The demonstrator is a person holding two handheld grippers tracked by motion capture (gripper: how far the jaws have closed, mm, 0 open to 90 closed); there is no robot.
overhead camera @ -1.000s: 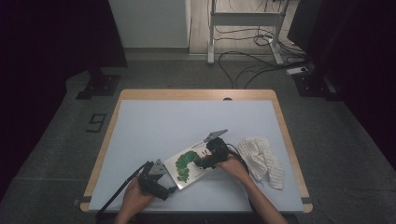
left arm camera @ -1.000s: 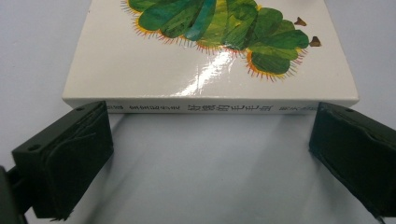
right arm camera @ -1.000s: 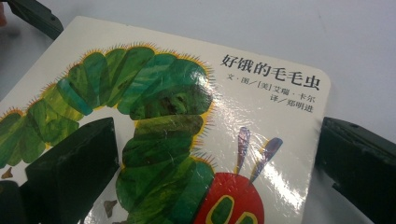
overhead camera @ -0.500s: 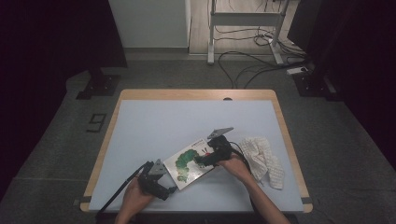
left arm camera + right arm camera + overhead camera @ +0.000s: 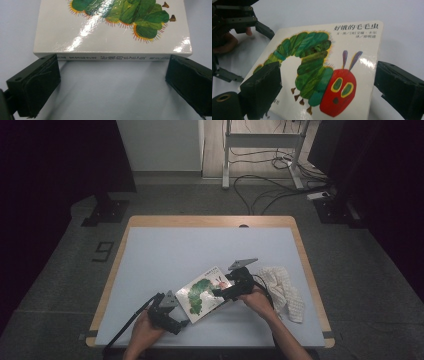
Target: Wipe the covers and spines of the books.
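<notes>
A white board book (image 5: 204, 294) with a green caterpillar on its cover lies closed on the pale table (image 5: 200, 245), near the front edge. My left gripper (image 5: 181, 321) rests low at the book's front left. In the left gripper view its jaws (image 5: 112, 82) stand open, one at each end of the spine, not touching the book (image 5: 112, 32). My right gripper (image 5: 221, 292) hovers over the book's right part. Its jaws (image 5: 329, 90) have just been closing a little but stand wide open. The cover (image 5: 312, 62) lies beyond them, unpressed.
A crumpled white patterned cloth (image 5: 285, 290) lies on the table just right of the right hand. The left gripper (image 5: 237, 17) and its hand appear at the top left of the right gripper view. A metal stand and cables are on the floor behind the table.
The right gripper has drifted slightly up and to the right over the book. The left gripper and the book have stayed where they were.
</notes>
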